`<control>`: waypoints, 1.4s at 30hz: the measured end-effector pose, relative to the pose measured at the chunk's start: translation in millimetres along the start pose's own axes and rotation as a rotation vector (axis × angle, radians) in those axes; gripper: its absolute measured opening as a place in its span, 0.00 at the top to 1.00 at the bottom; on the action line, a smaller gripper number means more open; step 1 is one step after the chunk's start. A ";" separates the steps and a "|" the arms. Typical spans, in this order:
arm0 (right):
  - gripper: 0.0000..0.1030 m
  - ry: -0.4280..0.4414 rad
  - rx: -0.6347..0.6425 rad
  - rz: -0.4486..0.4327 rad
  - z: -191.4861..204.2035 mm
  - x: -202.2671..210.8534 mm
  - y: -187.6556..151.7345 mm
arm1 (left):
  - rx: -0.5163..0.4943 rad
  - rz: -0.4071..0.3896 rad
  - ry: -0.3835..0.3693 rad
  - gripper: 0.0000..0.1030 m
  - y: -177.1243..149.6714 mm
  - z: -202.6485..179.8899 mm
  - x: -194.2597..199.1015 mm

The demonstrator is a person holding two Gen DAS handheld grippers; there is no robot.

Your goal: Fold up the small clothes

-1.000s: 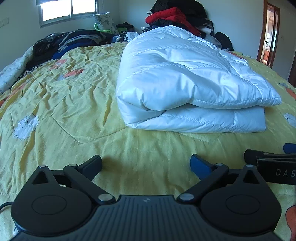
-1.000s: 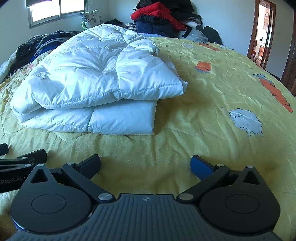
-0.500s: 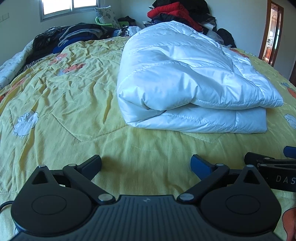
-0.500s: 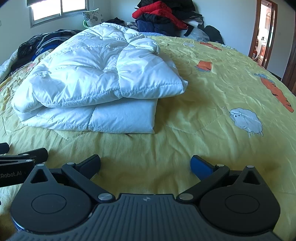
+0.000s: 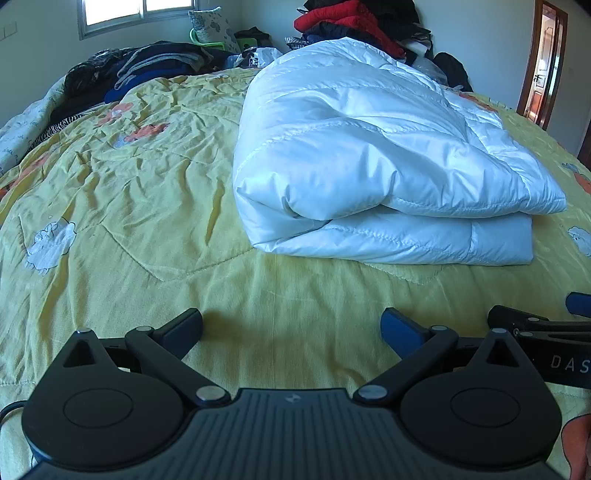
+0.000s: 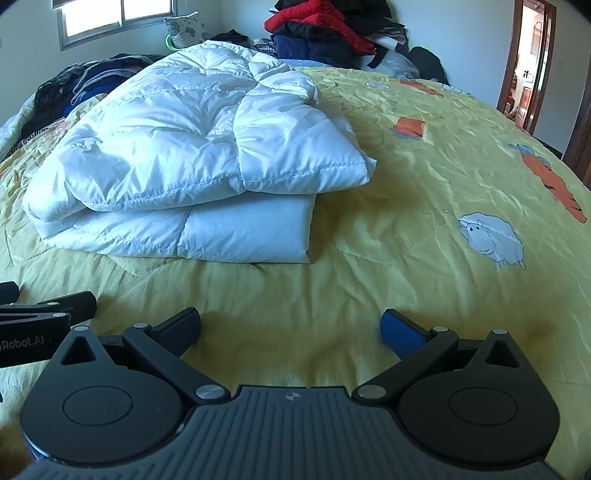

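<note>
A white puffy quilted garment lies folded in layers on the yellow bedspread; the right wrist view shows it ahead and to the left. My left gripper hovers low over the spread short of the garment's near edge, open and holding nothing. My right gripper stands open and empty too, in front of the garment's right corner. Each gripper shows at the edge of the other's view: the right gripper in the left wrist view, the left gripper in the right wrist view.
Dark clothes are heaped along the far left of the bed under a window. A pile of red and black clothes sits at the head. A doorway opens at the right. Yellow bedspread stretches to the right of the garment.
Both grippers have edged slightly toward the folded garment, which now looks a bit larger. Their fingers stay open and the garment has not moved.
</note>
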State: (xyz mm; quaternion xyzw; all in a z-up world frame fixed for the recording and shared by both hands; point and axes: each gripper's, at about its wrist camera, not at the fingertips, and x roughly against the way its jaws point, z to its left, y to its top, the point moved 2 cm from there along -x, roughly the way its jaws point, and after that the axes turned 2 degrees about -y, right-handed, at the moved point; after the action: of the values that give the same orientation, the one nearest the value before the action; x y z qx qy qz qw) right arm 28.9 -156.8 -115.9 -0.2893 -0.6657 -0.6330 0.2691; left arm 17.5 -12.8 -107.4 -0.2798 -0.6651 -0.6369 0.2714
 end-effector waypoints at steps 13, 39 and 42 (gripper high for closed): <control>0.00 0.004 0.004 -0.009 0.4 0.7 -1.8 | -0.004 -0.004 0.004 0.00 -1.0 -0.9 -0.1; 0.00 0.002 0.003 -0.007 0.3 0.9 -1.3 | -0.007 0.007 -0.002 0.00 -0.8 -0.6 -0.5; 0.00 0.002 0.003 -0.009 0.1 0.5 -1.1 | -0.008 0.008 -0.003 0.00 -1.0 -0.8 -0.3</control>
State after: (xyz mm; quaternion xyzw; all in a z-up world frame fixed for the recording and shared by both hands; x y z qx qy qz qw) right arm 27.7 -156.7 -116.3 -0.2854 -0.6676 -0.6336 0.2672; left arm 17.0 -13.6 -108.3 -0.2845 -0.6619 -0.6379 0.2720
